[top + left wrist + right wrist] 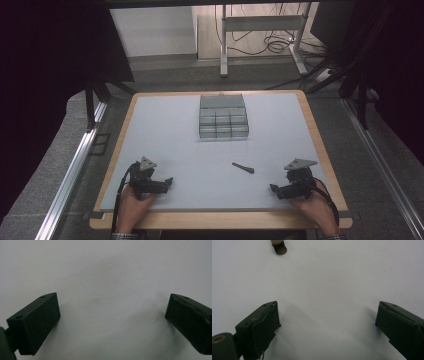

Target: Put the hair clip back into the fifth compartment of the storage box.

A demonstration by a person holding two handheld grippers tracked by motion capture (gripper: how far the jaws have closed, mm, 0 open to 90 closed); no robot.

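Small dark tool [243, 168] lies flat on the white table [170, 135], right of centre in the near half, between the two grippers but nearer the right one, touching neither. Thin at its far-left end, wider at its near-right end. What it is exactly: cannot tell from the high view. Right gripper view catches just one end of it [279, 247] at the top edge, brownish there, well ahead of the jaws.

Left gripper [159, 184] sits near the table's front-left corner, held by the left hand [134, 202], grey three-cornered plate on top. Left gripper view: jaws spread wide, released, bare white surface between them, grasping nothing.

Right gripper [280, 191] near the front-right corner, in the right hand [315, 204], same grey plate on top. Right gripper view: jaws wide apart too, released, nothing between them.

Grey compartment box [223, 116] stands at the far middle of the table, well apart from the tool and both grippers; small cells in rows at the front, a plain flat section behind. Contents too small to tell.

Beyond the table: white desk frame [262, 35] with cables [280, 44] on the floor. Aluminium rails [70, 175] run along both sides. Nothing stands between grippers and tool. No readable writing or labels.
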